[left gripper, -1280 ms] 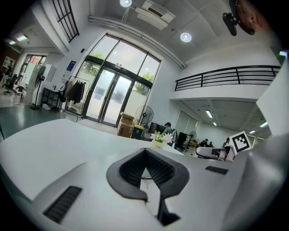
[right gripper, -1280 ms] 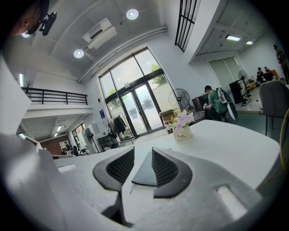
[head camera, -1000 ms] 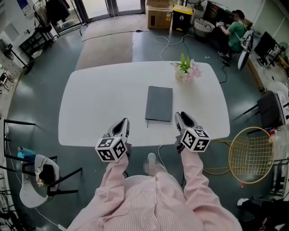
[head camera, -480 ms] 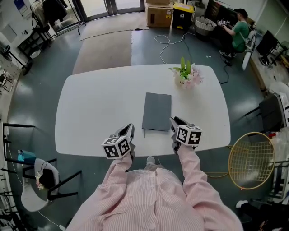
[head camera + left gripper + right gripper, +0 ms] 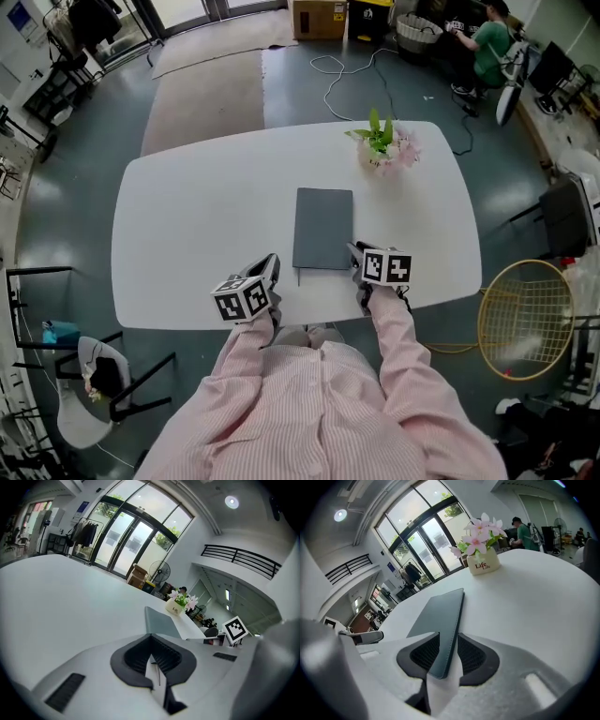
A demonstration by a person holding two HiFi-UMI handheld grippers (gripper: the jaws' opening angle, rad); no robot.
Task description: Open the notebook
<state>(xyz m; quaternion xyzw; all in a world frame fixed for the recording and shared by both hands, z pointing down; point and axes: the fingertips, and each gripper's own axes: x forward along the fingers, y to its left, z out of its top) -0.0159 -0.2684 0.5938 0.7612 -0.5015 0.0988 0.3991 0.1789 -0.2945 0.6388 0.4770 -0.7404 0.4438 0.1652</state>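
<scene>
The notebook (image 5: 322, 228) lies closed and flat on the white table (image 5: 187, 225), at the middle of its width and close to the near edge, with its long sides running near to far. The cover is dark grey-green, thin and smooth.

The right gripper (image 5: 356, 251) is at the notebook's near right corner. In the right gripper view, its 2 jaws stand apart with that corner between them. A gap shows on each side, so nothing is clamped yet.

The left gripper (image 5: 270, 264) rests low over the table, just left of the notebook's near left corner. Its jaws are slightly apart and hold nothing.

Handling estimate: the notebook looks light, with a cover that will probably flex. On this smooth tabletop it may slide instead of opening. The cover alone should be taken at the right edge near the corner, with the block of pages pinned down by the left gripper. The pictures do not show for certain which side is the spine.

A small pot of pink flowers (image 5: 382, 148) stands at the far right, well apart from the notebook.
</scene>
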